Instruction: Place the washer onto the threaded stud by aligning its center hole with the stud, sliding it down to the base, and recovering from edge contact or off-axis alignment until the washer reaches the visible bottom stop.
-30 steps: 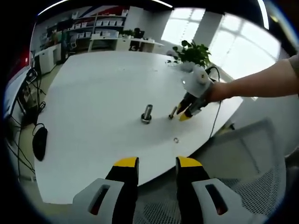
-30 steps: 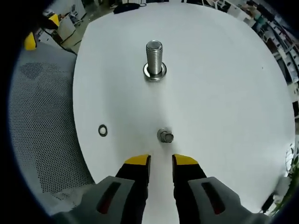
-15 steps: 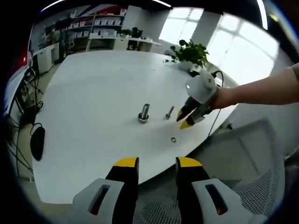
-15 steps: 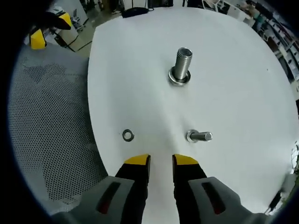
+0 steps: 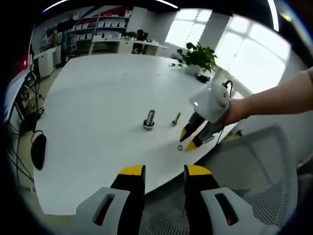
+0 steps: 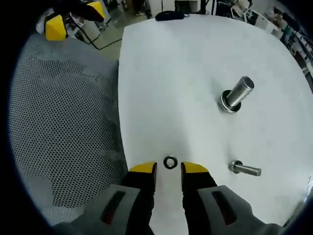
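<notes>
Washer [image 6: 169,162] now lies between right gripper's [image 6: 168,169] open tips, seemingly ungripped.

Right claw [image 6: 168,169] hangs low with jaws apart; left claw [image 5: 164,171] gapes too.

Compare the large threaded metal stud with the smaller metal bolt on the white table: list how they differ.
The large threaded metal stud stands upright on its wide base; the smaller metal bolt lies on its side. The stud is thicker and longer than the bolt. The stud sits farther from the right gripper; the bolt lies nearer, beside the small metal washer. Both are silvery metal and rest on the white table.
</notes>
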The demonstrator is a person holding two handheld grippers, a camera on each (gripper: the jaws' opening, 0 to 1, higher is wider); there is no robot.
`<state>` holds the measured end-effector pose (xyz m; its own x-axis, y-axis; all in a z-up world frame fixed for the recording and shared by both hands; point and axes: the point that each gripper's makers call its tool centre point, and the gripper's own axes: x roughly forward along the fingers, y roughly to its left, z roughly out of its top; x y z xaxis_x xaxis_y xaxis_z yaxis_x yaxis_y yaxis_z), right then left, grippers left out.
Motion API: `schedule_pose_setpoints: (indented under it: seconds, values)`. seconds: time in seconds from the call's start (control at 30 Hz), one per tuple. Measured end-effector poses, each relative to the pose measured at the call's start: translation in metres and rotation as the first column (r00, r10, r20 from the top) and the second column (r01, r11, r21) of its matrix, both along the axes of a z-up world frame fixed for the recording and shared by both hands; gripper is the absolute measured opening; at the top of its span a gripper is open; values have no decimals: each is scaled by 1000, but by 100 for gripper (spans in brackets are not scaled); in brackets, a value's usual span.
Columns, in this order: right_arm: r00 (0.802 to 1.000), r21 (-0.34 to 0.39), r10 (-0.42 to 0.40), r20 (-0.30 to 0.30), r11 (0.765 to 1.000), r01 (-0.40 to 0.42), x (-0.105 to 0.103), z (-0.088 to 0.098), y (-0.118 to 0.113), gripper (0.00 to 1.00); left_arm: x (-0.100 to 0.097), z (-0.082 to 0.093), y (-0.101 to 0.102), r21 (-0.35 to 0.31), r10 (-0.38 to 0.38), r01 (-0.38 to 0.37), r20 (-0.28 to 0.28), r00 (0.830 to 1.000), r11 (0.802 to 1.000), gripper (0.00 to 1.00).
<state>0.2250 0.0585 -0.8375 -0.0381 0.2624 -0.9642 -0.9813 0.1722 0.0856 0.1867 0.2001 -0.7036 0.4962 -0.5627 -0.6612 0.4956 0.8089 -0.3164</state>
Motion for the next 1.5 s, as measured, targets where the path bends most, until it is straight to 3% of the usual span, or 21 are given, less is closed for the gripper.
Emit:
schedule_pose_setpoints:
  seconds: [0.3,0.43,0.7,0.83,1.0,1.1,1.2,1.33,1.5]
  values:
    - [999,-18,27,28,999,-27,3,-4,-1,20,0,0,-1,-4,-4,4,-2,1000,1000,29]
    - [982,-48,161,101,986,-157,5,-4,-2,17,0,0,-1,-5,-2,2,-1,1000,1000,29]
    - [986,-11,132,98,991,-131,10,-4,-6,15,0,-1,0,-2,-1,1,-4,1000,1000,29]
    - [990,-48,98,100,994,-93,19,-4,-15,16,1,0,2,2,9,-9,3,1000,1000,29]
    - [995,-42,50,90,998,-46,22,-5,-23,18,3,1,3,14,14,-14,15,1000,1000,29]
    - [997,-18,42,67,999,-41,17,-4,-22,23,4,4,2,9,12,-12,28,1000,1000,29]
    - [995,-19,59,82,998,-58,15,-4,-22,24,4,2,3,22,9,-10,26,1000,1000,29]
    - [998,-12,-6,61,1000,6,14,-3,-19,27,5,3,5,29,15,-16,34,999,999,29]
    - [997,-9,18,81,1000,-18,13,-4,-13,27,5,3,6,35,21,-23,40,999,999,29]
